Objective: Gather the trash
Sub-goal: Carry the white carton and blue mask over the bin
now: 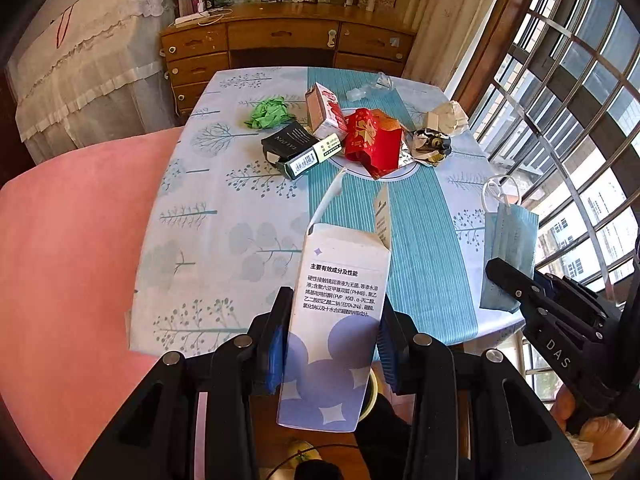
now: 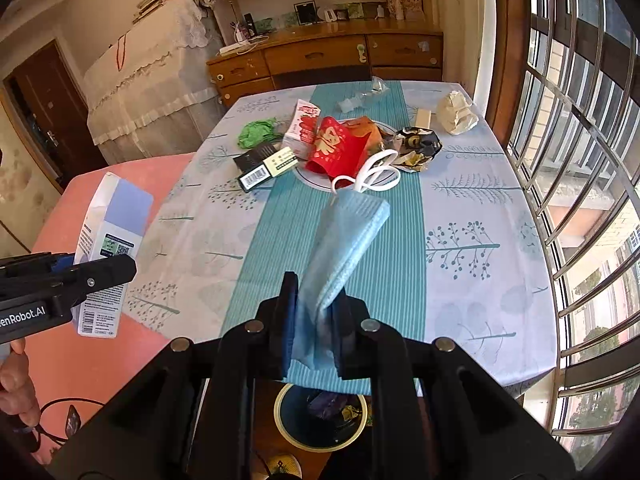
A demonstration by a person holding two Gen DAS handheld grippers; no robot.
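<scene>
My left gripper [image 1: 334, 320] is shut on a white and purple carton [image 1: 336, 320], held upright over the table's near edge; the carton also shows in the right wrist view [image 2: 108, 256]. My right gripper [image 2: 316, 312] is shut on a blue face mask [image 2: 344, 248] with white ear loops, also seen in the left wrist view [image 1: 506, 256]. Below it on the floor stands a round bin [image 2: 320, 416] with trash inside. More trash lies mid-table: a red packet [image 1: 372, 140], a pink carton [image 1: 324, 110], a black box [image 1: 294, 148], green crumpled paper [image 1: 270, 112], a foil wrapper [image 1: 430, 144], white crumpled paper [image 1: 448, 118].
The table [image 2: 480, 240] has a blue tree-print cloth. A pink surface [image 1: 72, 248] lies to the left. A barred window [image 2: 580, 160] runs along the right. A wooden dresser [image 1: 280, 48] stands behind. Clear plastic [image 1: 370, 86] lies at the far table edge.
</scene>
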